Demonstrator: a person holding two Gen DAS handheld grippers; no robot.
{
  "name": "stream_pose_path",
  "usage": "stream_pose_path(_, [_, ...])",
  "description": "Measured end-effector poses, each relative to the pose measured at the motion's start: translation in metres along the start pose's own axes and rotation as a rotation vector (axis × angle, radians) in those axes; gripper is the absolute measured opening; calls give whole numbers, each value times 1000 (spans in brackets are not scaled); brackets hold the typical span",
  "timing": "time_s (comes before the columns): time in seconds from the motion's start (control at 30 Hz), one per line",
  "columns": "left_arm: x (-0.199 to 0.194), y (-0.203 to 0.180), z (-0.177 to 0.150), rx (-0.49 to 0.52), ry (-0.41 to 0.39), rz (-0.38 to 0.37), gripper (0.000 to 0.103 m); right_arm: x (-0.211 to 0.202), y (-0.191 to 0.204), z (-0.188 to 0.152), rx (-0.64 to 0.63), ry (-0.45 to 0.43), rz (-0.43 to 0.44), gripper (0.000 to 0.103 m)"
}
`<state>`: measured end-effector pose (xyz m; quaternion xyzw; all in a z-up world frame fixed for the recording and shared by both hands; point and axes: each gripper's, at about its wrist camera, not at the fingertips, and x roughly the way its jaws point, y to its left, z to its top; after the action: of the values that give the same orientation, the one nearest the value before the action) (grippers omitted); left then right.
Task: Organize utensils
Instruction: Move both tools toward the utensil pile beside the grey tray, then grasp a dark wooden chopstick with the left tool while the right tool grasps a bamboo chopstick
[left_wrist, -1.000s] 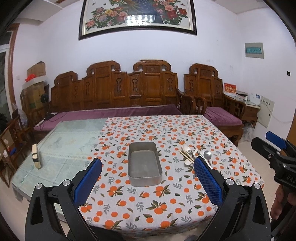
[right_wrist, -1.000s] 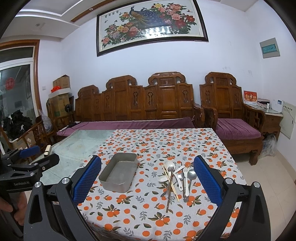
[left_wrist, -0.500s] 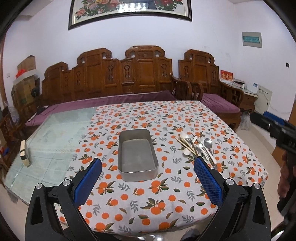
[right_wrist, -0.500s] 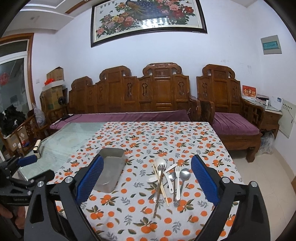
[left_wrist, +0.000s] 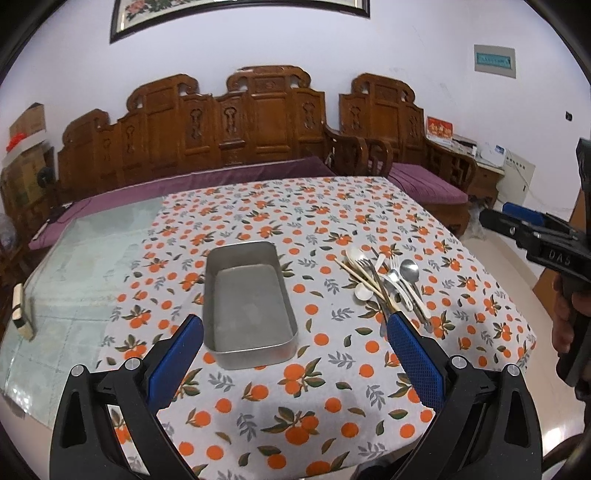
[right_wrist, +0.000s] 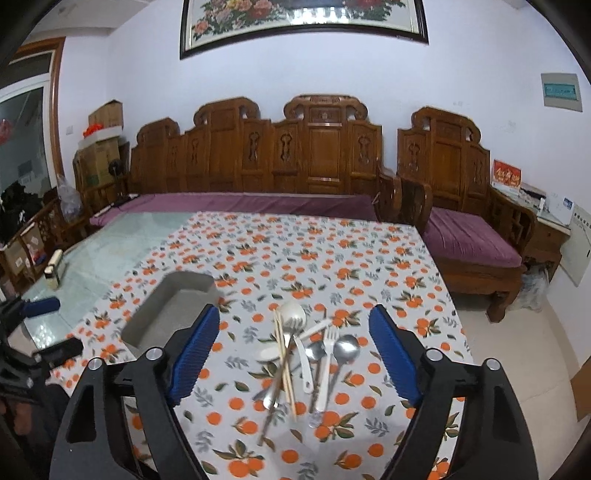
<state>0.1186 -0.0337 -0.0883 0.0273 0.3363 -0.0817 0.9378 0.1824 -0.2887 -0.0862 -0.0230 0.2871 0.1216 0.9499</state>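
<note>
Utensils lay in a loose heap on the orange-print cloth, to the right of the metal tray and apart from it: spoons, forks and chopsticks crossing one another. The tray stood empty. The right gripper hung over the heap, its jaws closing but still wide, the heap showing between them with neither pad touching any piece. The left gripper hung over the tray's near end, jaws spread wide and holding nothing. A hand held the right gripper's handle at the right edge of the left view.
</note>
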Motion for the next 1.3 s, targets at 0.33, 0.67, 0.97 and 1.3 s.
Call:
stream_pose_path(0.33, [59, -29, -4, 32, 100, -90, 96, 43, -25, -43, 22, 130, 14, 65])
stream_pose_path(0.67, [119, -68, -20, 42, 206, -166, 88, 64, -52, -62, 66, 192, 9, 52])
stream_pose_path(0.97, [162, -106, -35, 32, 291, -215, 67, 70, -68, -68, 92, 211, -6, 51])
stream_pose_path(1.3, [189, -131, -55, 30, 341, -211, 34, 72, -78, -68, 117, 214, -17, 51])
